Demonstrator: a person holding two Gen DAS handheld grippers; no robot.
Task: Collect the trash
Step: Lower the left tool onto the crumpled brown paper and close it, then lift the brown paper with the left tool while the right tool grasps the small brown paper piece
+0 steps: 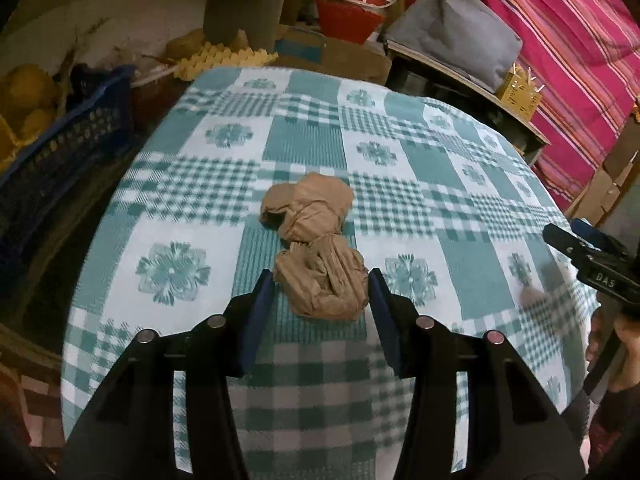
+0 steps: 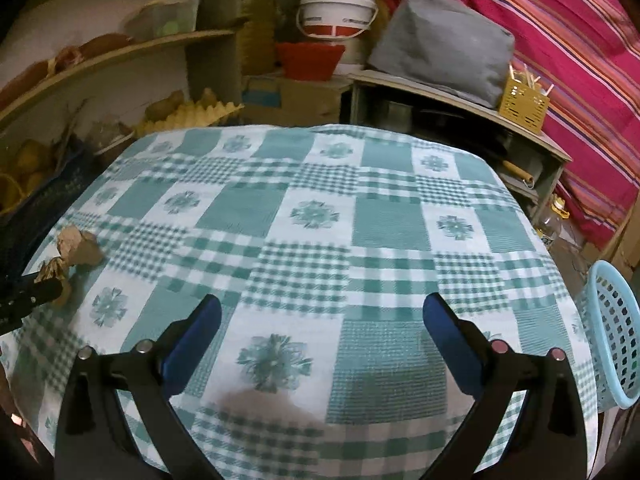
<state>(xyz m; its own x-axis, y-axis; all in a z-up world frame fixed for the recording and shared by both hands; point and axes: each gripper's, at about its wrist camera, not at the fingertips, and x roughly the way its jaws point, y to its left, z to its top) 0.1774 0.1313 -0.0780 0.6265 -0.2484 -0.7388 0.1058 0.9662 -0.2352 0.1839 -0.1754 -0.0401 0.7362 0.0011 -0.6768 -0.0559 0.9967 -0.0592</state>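
Observation:
Two crumpled brown paper balls lie on the green-and-white checked tablecloth [image 1: 460, 264]. The nearer paper ball [image 1: 324, 292] sits between the blue pads of my left gripper [image 1: 321, 278], which press on both its sides. The farther paper ball [image 1: 308, 204] rests just beyond it, touching it. In the right wrist view both balls [image 2: 78, 246] show at the far left, with the left gripper [image 2: 24, 300] beside them. My right gripper [image 2: 322, 312] stands open over bare cloth with nothing between its fingers. It also shows at the right edge [image 1: 592, 256] of the left wrist view.
A light-blue plastic basket [image 2: 612, 332] stands off the table's right edge. A dark blue crate [image 1: 60, 148] sits left of the table. Shelves, a white bucket [image 2: 338, 12], a grey cushion [image 2: 440, 40] and a striped pink cloth [image 2: 560, 40] crowd the far side.

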